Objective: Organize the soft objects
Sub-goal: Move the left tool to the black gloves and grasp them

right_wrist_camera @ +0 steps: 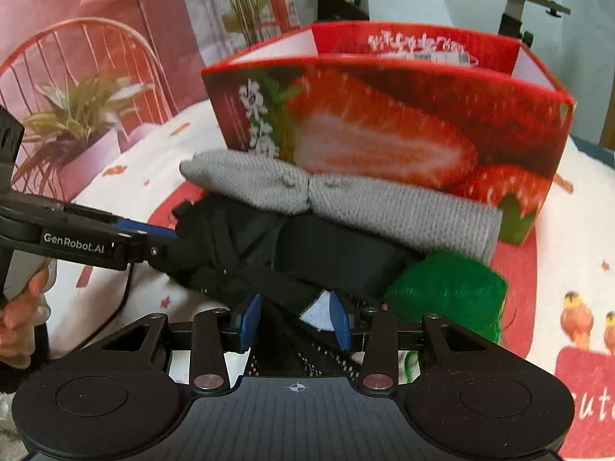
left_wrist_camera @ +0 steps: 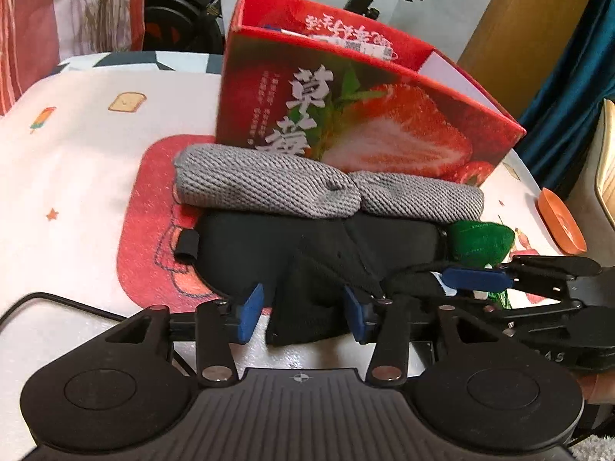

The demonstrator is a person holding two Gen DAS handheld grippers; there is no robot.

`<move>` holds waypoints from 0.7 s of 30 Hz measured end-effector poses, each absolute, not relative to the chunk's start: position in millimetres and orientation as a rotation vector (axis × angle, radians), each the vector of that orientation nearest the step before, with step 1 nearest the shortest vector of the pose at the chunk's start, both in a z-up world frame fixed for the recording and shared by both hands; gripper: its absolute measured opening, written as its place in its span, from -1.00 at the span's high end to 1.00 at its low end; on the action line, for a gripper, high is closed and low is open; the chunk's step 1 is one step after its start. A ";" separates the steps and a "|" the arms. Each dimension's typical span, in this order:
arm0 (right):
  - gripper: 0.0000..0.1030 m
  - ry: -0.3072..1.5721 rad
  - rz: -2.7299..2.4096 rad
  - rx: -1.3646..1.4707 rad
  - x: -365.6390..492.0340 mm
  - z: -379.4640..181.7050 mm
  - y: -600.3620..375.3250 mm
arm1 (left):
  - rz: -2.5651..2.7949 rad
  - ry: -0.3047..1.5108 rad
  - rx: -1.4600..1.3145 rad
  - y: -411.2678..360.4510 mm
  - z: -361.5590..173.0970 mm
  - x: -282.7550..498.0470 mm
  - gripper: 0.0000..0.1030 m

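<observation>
A pile of soft things lies in front of a red strawberry box (left_wrist_camera: 357, 115) (right_wrist_camera: 384, 123). A grey knit cloth (left_wrist_camera: 269, 180) (right_wrist_camera: 346, 196) lies against the box. Black fabric (left_wrist_camera: 307, 238) (right_wrist_camera: 326, 253) lies below it, with a green soft item (left_wrist_camera: 480, 240) (right_wrist_camera: 449, 292) at the right. My left gripper (left_wrist_camera: 303, 311) has its blue pads on either side of a fold of the black fabric. My right gripper (right_wrist_camera: 295, 319) (left_wrist_camera: 476, 278) has its pads around a black strap and a white-blue bit of cloth.
The pile rests on a white printed cloth with a red patch (left_wrist_camera: 146, 207). An orange dish (left_wrist_camera: 561, 223) sits at the right edge. A black cable (left_wrist_camera: 57, 301) runs at the left. A pink planter with a plant (right_wrist_camera: 84, 130) and an exercise bike stand behind.
</observation>
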State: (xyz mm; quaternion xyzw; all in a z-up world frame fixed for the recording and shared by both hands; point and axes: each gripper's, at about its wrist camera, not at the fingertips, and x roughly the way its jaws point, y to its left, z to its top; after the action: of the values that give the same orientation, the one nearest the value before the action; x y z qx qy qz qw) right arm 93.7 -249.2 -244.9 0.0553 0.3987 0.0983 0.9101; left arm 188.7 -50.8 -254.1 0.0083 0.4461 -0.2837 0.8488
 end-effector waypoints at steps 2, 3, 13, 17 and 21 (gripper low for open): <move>0.26 0.829 0.204 0.117 93.5 -247.1 -248.7 | -0.607 0.945 0.017 -51.8 -257.3 188.4 0.05; 0.26 0.832 0.205 0.116 94.0 -247.6 -249.1 | -0.612 0.948 0.018 -52.6 -259.4 188.0 0.05; 0.25 0.829 0.221 0.091 94.8 -245.6 -244.5 | -0.600 0.962 0.004 -51.1 -274.7 181.8 0.63; 0.21 0.809 0.228 0.053 92.7 -242.8 -239.1 | -0.570 0.958 0.008 -43.5 -273.3 181.7 0.64; 0.07 0.804 0.232 0.026 92.7 -242.7 -235.8 | -0.535 0.953 0.007 -36.0 -272.2 181.0 0.64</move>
State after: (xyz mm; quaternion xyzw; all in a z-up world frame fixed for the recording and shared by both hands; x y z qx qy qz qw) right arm 92.7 -235.8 -242.7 0.0128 0.3906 0.1126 0.9136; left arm 181.0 -36.0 -272.2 0.0035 0.4533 -0.2545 0.8543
